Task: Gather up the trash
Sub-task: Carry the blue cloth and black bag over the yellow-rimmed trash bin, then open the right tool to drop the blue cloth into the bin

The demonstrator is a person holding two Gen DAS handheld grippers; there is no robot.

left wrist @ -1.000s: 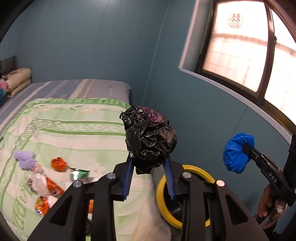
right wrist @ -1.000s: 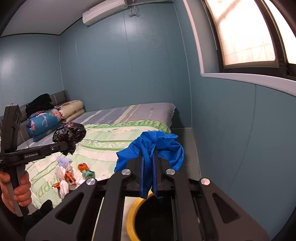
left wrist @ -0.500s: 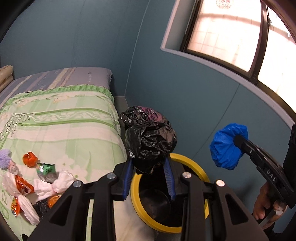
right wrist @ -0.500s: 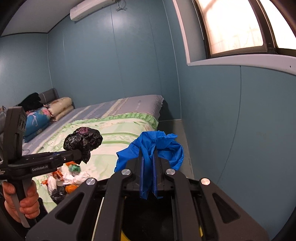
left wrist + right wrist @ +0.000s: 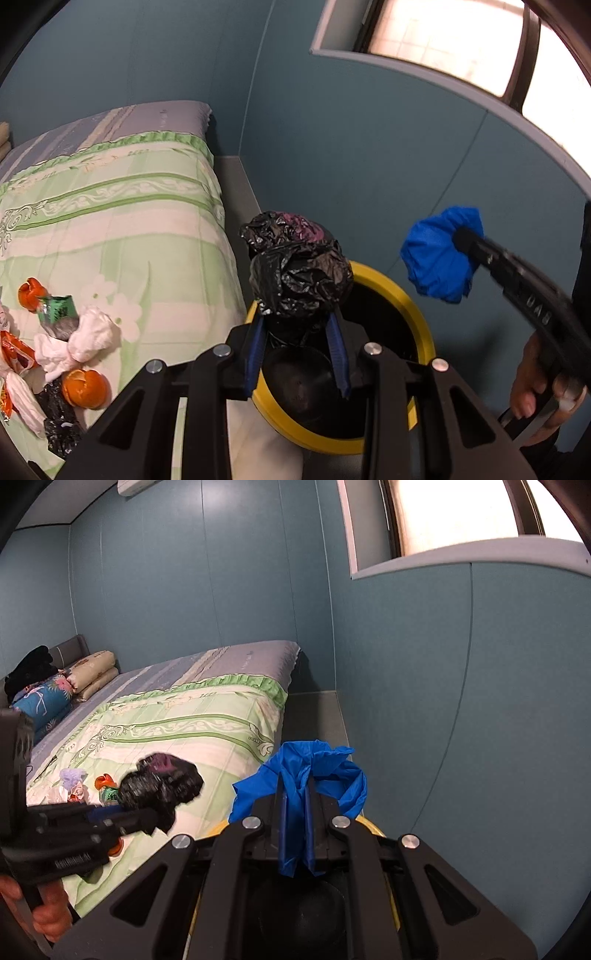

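Over the yellow-rimmed bin (image 5: 419, 332), left hand-held gripper (image 5: 298, 349) pinches a crumpled black plastic bag (image 5: 299, 273); right hand-held gripper (image 5: 295, 834) pinches a blue glove (image 5: 306, 771). Both likely light, soft, compressible; a grip on bunched folds should suffice. More litter on the bed (image 5: 110, 221).

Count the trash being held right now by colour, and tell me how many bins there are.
Black bag, in the left gripper: 1
Blue bag, in the right gripper: 1
Yellow-rimmed bin: 1
Total: 3
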